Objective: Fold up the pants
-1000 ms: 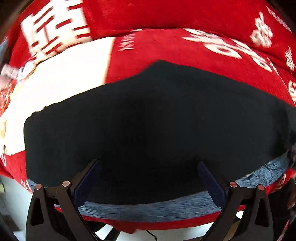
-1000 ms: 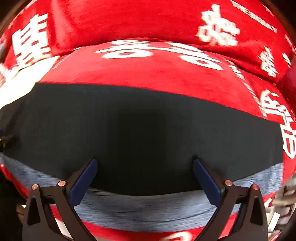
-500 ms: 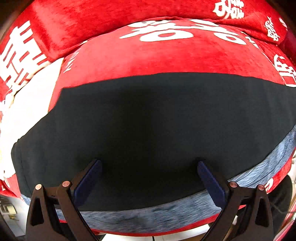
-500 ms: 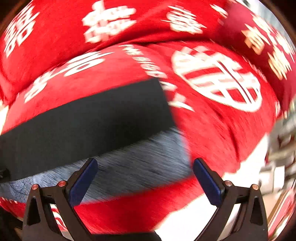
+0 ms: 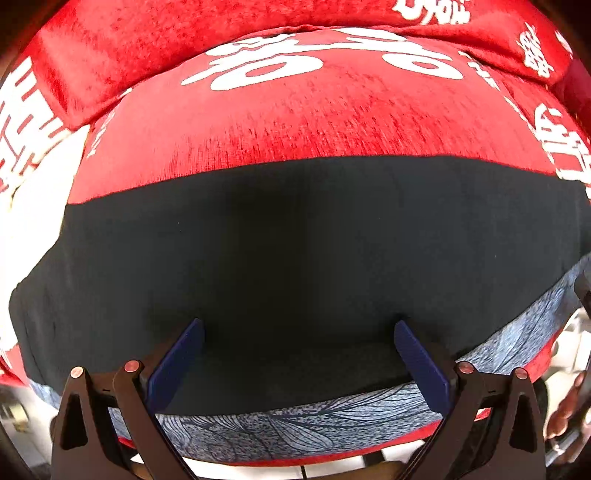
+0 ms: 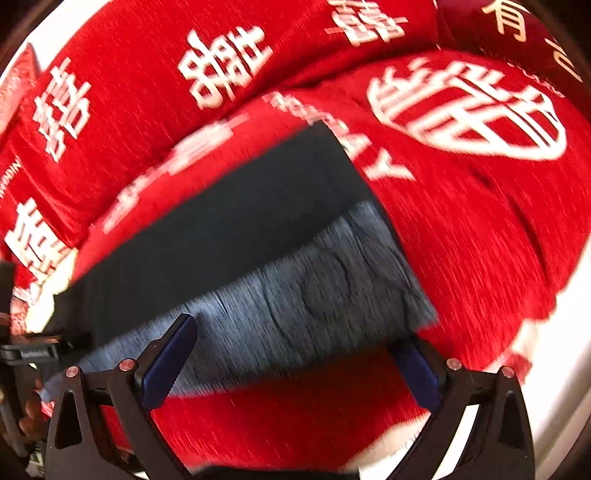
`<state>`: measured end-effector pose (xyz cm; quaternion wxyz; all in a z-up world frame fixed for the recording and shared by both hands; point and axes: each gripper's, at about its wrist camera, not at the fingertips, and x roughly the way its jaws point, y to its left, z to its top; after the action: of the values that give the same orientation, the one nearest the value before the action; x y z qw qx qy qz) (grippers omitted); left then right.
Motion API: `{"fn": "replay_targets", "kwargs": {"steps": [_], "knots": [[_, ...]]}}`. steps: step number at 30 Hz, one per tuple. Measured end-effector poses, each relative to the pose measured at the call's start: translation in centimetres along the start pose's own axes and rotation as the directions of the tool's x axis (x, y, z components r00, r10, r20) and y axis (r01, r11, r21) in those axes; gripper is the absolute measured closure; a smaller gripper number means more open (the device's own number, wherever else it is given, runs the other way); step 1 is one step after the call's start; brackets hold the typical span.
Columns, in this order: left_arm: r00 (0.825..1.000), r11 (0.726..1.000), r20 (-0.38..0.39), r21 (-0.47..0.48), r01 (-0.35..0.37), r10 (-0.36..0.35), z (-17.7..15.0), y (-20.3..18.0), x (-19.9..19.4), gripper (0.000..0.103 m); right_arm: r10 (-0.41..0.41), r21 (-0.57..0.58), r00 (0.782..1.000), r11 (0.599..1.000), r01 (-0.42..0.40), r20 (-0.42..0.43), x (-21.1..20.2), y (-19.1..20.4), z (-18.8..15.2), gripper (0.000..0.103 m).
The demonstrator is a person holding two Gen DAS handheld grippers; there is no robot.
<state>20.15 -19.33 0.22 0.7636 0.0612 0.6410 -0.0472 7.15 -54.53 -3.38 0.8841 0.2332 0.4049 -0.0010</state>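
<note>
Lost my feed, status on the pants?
Left gripper and right gripper open, empty. Dark pants flat on grey patterned cloth, red blanket beneath. Nothing blocking.

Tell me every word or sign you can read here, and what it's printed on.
"囍": white, repeated on the red cushion.
"有": on the darker red cushion.
Round emblem on the red cover: stylised, not surely readable.
Latin letters beside the black pants: too blurred to read.
On the pants themselves: no text.
</note>
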Motion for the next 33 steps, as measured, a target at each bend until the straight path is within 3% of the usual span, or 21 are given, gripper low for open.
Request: {"fn": "replay_targets", "kwargs": {"steps": [3,7,10,12,14,16,18,23,27,33], "knots": [[1.0,0.999,-0.012,-0.042,0.019,-0.02,0.9,-0.3,0.1,0.0,0.057,0.008,0.998,0.998,-0.057,0.013,0.1,0.2,0.7,0.025],[0.999,0.996,-0.013,-0.08,0.042,-0.043,2.8,-1.3,0.6,0.0,0.06,-0.007,0.998,0.998,-0.06,0.011,-0.3,0.4,0.2,0.038],[0.999,0.998,-0.001,-0.04,-0.045,0.045,3.5,-2.7,1.5,0.0,0.068,0.014,0.998,0.998,-0.068,0.014,-0.1,0.2,0.3,0.037],[0.998,0.997,0.015,-0.038,-0.065,0.066,3.8,-3.1,1.5,0.0,0.068,0.01,0.997,0.998,-0.068,0.029,0.0,0.2,0.5,0.035],[0.996,0.997,0.034,-0.024,-0.076,0.077,3.9,-3.3,1.6,0.0,0.047,-0.027,0.999,0.999,-0.047,0.025,0.1,0.7,1.1,0.04],[0.997,0.997,0.039,-0.023,-0.071,0.072,3.5,-3.8,1.3,0.0,0.014,-0.055,1.0,0.998,-0.013,0.013,0.3,1.6,1.9,0.078],[0.997,0.997,0.043,-0.015,-0.071,0.071,3.6,-3.6,1.4,0.0,0.003,-0.078,0.999,0.997,0.0,0.033,-0.4,2.4,2.3,0.084],[0.996,0.997,0.047,0.011,-0.082,0.081,3.8,-3.6,1.3,0.0,0.002,-0.144,0.993,0.989,0.015,0.118,-4.0,5.9,2.9,0.087],[0.999,0.999,0.036,0.002,-0.037,0.037,3.8,-2.4,-0.4,0.0,-0.016,-0.235,0.984,0.97,0.058,0.175,-6.5,10.1,3.0,0.087],[0.991,0.996,0.127,-0.074,0.057,-0.047,1.9,3.0,-4.1,0.0,-0.071,-0.411,0.969,0.896,0.166,0.236,-7.7,17.3,1.1,0.087]]}}
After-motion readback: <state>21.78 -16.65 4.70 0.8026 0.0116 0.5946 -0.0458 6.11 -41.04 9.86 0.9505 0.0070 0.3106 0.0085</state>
